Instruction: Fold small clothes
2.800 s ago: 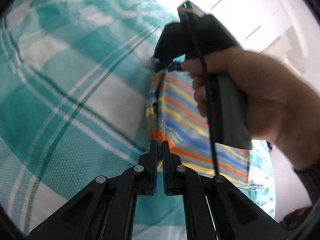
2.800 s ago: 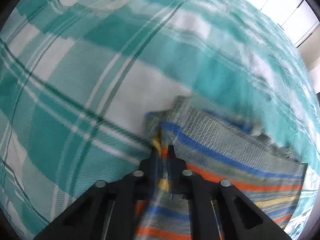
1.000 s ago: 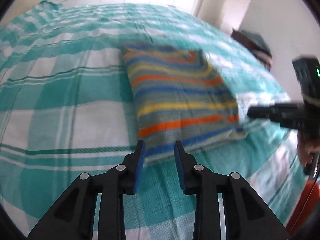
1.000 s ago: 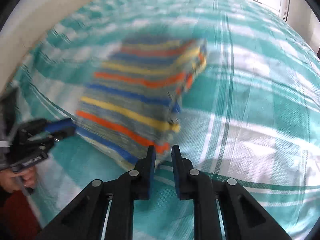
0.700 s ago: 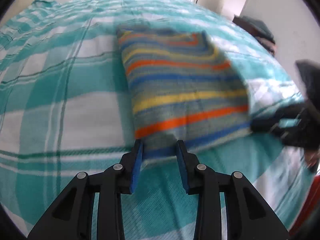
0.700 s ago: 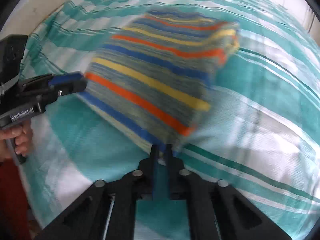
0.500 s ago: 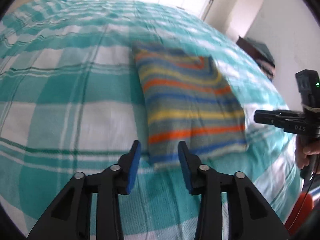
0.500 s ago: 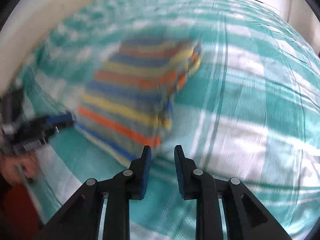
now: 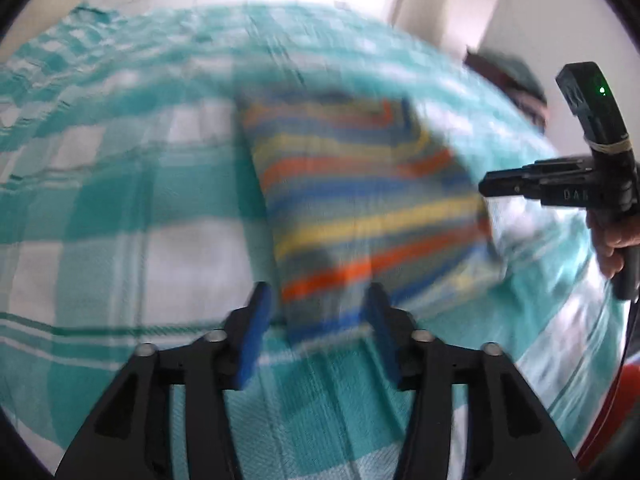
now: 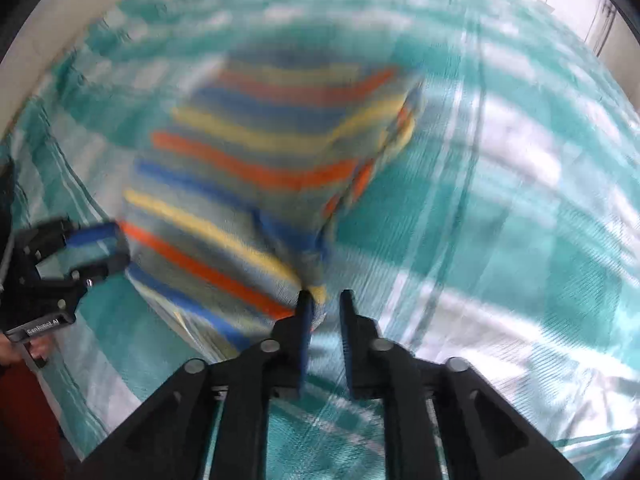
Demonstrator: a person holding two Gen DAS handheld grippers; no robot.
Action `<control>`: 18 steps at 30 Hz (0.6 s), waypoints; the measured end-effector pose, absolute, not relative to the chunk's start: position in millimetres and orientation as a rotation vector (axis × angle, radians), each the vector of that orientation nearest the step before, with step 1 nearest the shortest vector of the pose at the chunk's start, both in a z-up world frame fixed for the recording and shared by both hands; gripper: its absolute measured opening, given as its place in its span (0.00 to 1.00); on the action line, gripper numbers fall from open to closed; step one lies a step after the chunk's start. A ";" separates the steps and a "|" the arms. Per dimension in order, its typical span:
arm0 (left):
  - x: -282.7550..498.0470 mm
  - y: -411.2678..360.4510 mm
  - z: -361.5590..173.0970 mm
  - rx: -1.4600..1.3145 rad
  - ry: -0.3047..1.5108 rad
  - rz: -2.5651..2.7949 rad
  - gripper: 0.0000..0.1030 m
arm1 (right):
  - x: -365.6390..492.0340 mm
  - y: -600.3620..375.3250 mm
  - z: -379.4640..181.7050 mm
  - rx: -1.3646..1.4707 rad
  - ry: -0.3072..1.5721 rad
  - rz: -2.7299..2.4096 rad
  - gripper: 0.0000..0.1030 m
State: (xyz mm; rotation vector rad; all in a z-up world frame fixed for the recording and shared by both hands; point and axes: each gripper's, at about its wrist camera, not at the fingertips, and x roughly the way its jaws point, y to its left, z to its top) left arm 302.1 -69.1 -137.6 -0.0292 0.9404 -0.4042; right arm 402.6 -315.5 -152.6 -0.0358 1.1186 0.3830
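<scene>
A folded small garment [image 9: 360, 200] striped in blue, orange, yellow and grey lies flat on the bed. My left gripper [image 9: 318, 312] hovers at its near edge. Its jaws are opening and the pads press on nothing. The right gripper [image 9: 492, 188], held in a hand [image 9: 616, 240], points at the garment's right side. In the right wrist view, the same garment [image 10: 260, 160] lies ahead, and my right gripper [image 10: 326, 304] sits just off its near corner. Its jaws are closing to a narrow gap with nothing between them. The left gripper [image 10: 96, 248] stands open at the garment's left edge.
A teal and white checked bedspread [image 9: 120, 208] covers the bed. Dark clothes [image 9: 516, 80] are piled past its far right side, below a white wall. Something red [image 10: 24, 400] shows beyond the bed's near edge.
Both grippers, once shut on the garment, have let go of it and it now lies folded. The left jaws have spread wider. The right jaws have narrowed and shifted toward the garment's corner.
</scene>
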 end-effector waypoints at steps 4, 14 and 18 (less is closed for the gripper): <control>316.9 -80.1 -135.8 -0.036 0.940 -0.395 0.62 | 425.8 -307.1 -119.1 0.083 0.970 0.511 0.18; 307.3 -86.9 -163.7 0.100 1.057 -0.296 0.71 | 426.1 -320.8 -177.0 0.118 1.063 0.280 0.37; 311.6 -76.6 -161.7 0.063 1.072 -0.262 0.71 | 401.5 -330.2 -159.5 0.183 1.014 0.289 0.54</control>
